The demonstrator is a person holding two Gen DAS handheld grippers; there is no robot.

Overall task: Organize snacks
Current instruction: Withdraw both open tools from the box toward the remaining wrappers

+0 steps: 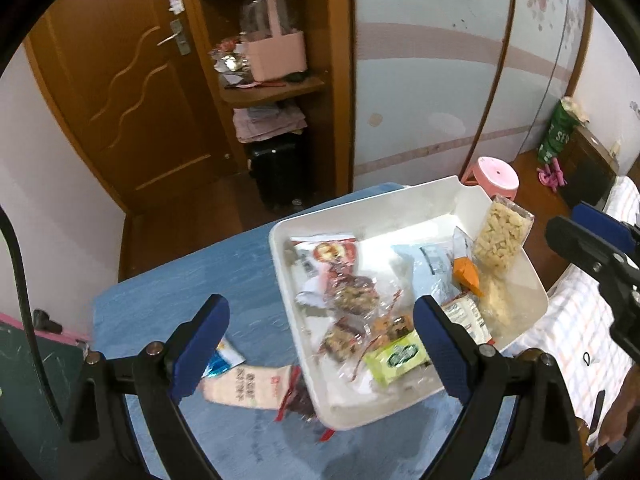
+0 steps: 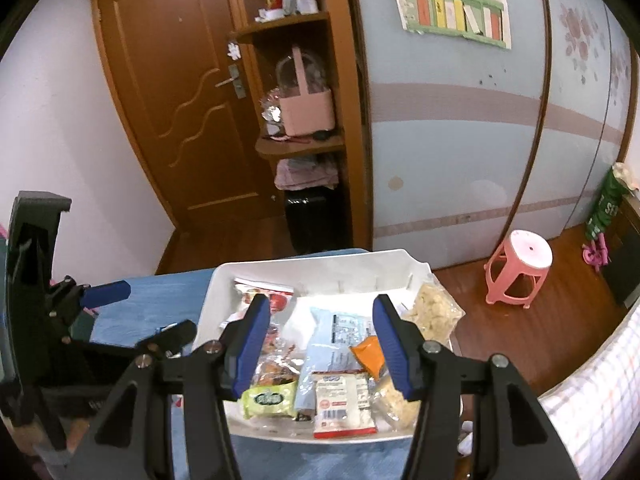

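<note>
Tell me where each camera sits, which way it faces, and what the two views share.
Left wrist: on the left gripper, tilted down over the blue table and white tray; own open fingers show, right gripper at the right edge.
Right wrist: on the right gripper, tilted down at the tray's snacks; own open fingers show, left gripper at left.
Shared: tray, green packet, pink stool, wooden door.

Left tongs [image 1: 320,344] gape empty over the white tray [image 1: 280,264] — snack packets [image 1: 352,296] inside.
</note>
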